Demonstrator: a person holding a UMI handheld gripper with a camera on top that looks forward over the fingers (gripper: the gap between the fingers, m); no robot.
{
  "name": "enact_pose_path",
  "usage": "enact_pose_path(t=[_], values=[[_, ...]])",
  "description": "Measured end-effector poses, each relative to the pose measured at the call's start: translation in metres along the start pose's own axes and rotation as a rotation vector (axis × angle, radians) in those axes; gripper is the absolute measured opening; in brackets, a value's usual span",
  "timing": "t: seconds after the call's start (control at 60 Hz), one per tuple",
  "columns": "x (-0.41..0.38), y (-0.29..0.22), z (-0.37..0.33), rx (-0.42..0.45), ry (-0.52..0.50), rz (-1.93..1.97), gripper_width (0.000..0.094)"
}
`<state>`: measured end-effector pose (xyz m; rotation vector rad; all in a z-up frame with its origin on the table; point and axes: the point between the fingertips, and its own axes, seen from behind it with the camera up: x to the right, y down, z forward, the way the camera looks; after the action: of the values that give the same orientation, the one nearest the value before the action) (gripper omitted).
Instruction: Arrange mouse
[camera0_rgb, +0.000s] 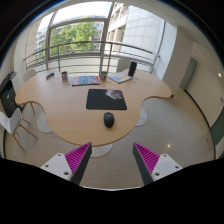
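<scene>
At the far left, a chair (12, 97) is standing against the curved edge of the wooden bench (70, 115). Farther along the back of the bench, a flat book-like item (85, 80) is lying near the window railing. The gripper (112, 160) is hovering above the near side of the bench, its two fingers spread wide and gripping nothing, the magenta pads (78, 157) facing inward. Ahead of the fingers, the dark mouse (108, 119) is resting on bare wood, just in front of the black mouse pad (105, 98) and apart from it. Behind, large windows (80, 35) are showing green trees.
</scene>
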<state>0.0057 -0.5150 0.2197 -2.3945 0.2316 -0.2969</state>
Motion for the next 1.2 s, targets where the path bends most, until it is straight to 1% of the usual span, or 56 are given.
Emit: enact_pose_path(t=[0.117, 0.267, 0.4, 0.567, 0.633, 0.767, 0.883, 0.917, 0.95, 0.967, 0.983, 1.017, 1.033, 1.083, 1.2], values=[[0.004, 0.009, 0.004, -0.008, -0.007, 0.009, 0.0846], [0.014, 0.030, 0.028, -0.002, -0.028, 0.048, 0.0846], [0.015, 0.036, 0.084, 0.054, -0.044, 0.078, 0.0849], [0.013, 0.002, 0.178, 0.177, -0.047, 0.063, 0.0850], [0.005, -0.017, 0.216, 0.214, -0.068, 0.064, 0.0849], [-0.011, -0.043, 0.290, 0.224, -0.107, 0.064, 0.0848], [-0.018, -0.050, 0.340, 0.196, -0.132, 0.075, 0.0837], [-0.019, -0.047, 0.352, 0.177, -0.132, 0.070, 0.0815], [-0.019, -0.044, 0.362, 0.155, -0.133, 0.071, 0.0763], [-0.022, -0.043, 0.364, 0.140, -0.135, 0.074, 0.0725], [-0.023, -0.050, 0.364, 0.164, -0.133, 0.075, 0.0683], [-0.026, -0.052, 0.369, 0.175, -0.143, 0.063, 0.0558], [-0.026, -0.051, 0.369, 0.168, -0.143, 0.059, 0.0532], [-0.020, -0.059, 0.376, 0.177, -0.147, 0.038, 0.0510], [-0.027, -0.053, 0.369, 0.172, -0.150, 0.018, 0.0431]])
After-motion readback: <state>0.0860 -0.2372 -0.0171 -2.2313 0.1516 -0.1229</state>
